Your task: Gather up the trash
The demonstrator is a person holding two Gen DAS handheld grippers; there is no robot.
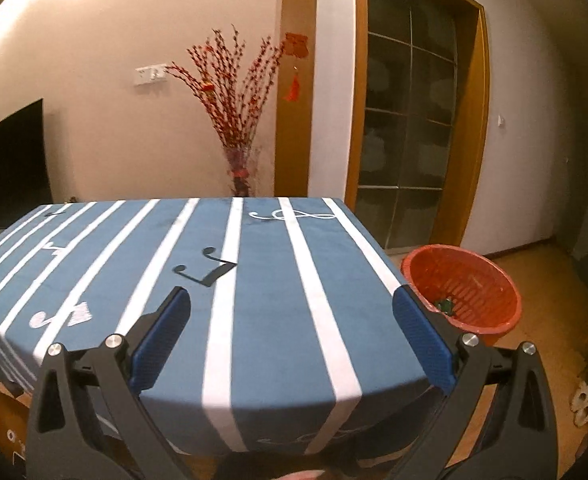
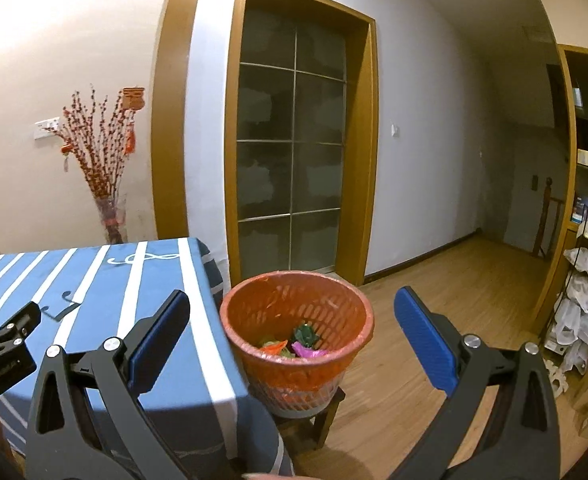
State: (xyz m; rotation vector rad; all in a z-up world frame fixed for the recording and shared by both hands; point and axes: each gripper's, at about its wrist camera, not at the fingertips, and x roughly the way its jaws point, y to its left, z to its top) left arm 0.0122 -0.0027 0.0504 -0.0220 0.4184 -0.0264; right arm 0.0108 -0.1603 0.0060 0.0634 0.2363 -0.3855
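Observation:
An orange mesh wastebasket (image 2: 298,336) stands on a small wooden stool (image 2: 318,420) just right of the table. Several crumpled wrappers (image 2: 294,344), green, pink and orange, lie at its bottom. My right gripper (image 2: 291,300) is open and empty, pointing at the basket from the near side. Over the near edge of the table (image 1: 261,280) my left gripper (image 1: 291,300) is also open, with nothing between its blue pads. The same wastebasket (image 1: 462,292) shows at that view's right, a green scrap (image 1: 445,305) inside. Part of the left gripper (image 2: 1,344) shows at the right wrist view's left edge.
The table (image 2: 93,280) wears a blue cloth with white stripes and music notes. A vase of red branches (image 1: 237,120) stands behind it by the wall, beside a glass door (image 2: 289,140). A wire rack with bags (image 2: 586,300) fills the right side. Wooden floor (image 2: 434,300) lies beyond the basket.

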